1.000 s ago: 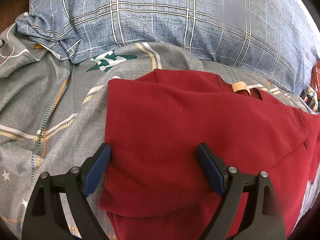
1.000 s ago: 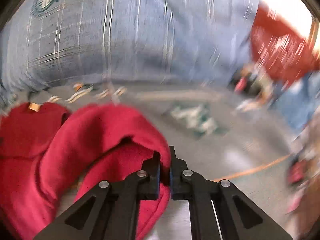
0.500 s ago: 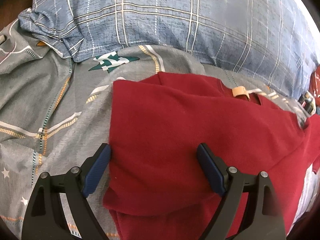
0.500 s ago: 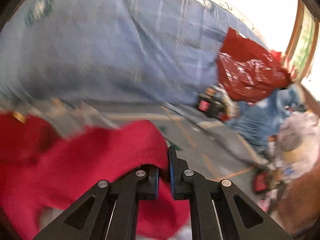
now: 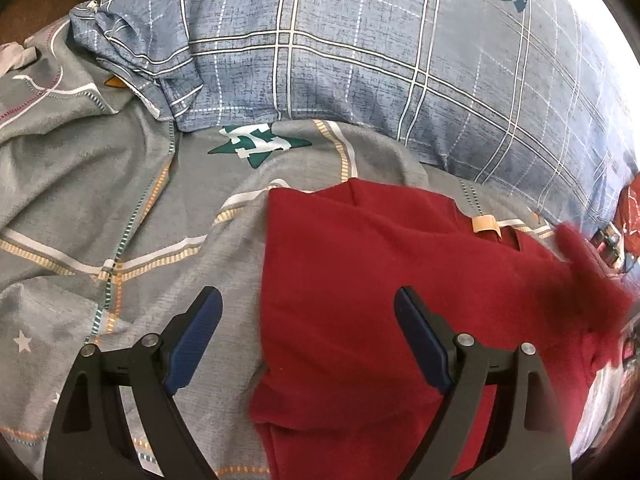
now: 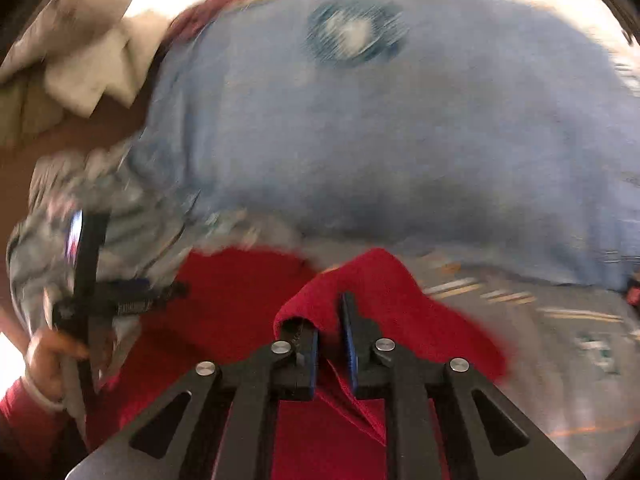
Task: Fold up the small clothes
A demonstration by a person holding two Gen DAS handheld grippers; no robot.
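Observation:
A dark red garment (image 5: 360, 288) lies on a grey patterned bedsheet (image 5: 100, 200), with a tan neck label (image 5: 484, 224) at its far edge. My left gripper (image 5: 308, 332) is open just above the garment's left edge, one finger over the sheet and one over the cloth. My right gripper (image 6: 330, 344) is shut on a fold of the red garment (image 6: 380, 280) and holds it raised over the rest of the cloth. In the blurred right wrist view the left gripper (image 6: 88, 280) shows at the left, held by a hand.
A large blue plaid pillow (image 5: 380, 60) with a round crest lies across the far side; it also shows in the right wrist view (image 6: 380, 120). Crumpled pale cloth (image 6: 80, 60) sits at the upper left there. Small items (image 5: 608, 240) lie at the right edge.
My right gripper has swung left with the red fold, carrying it over the garment toward the left gripper. My left gripper has shifted left, so the garment's edge now lies between its fingers.

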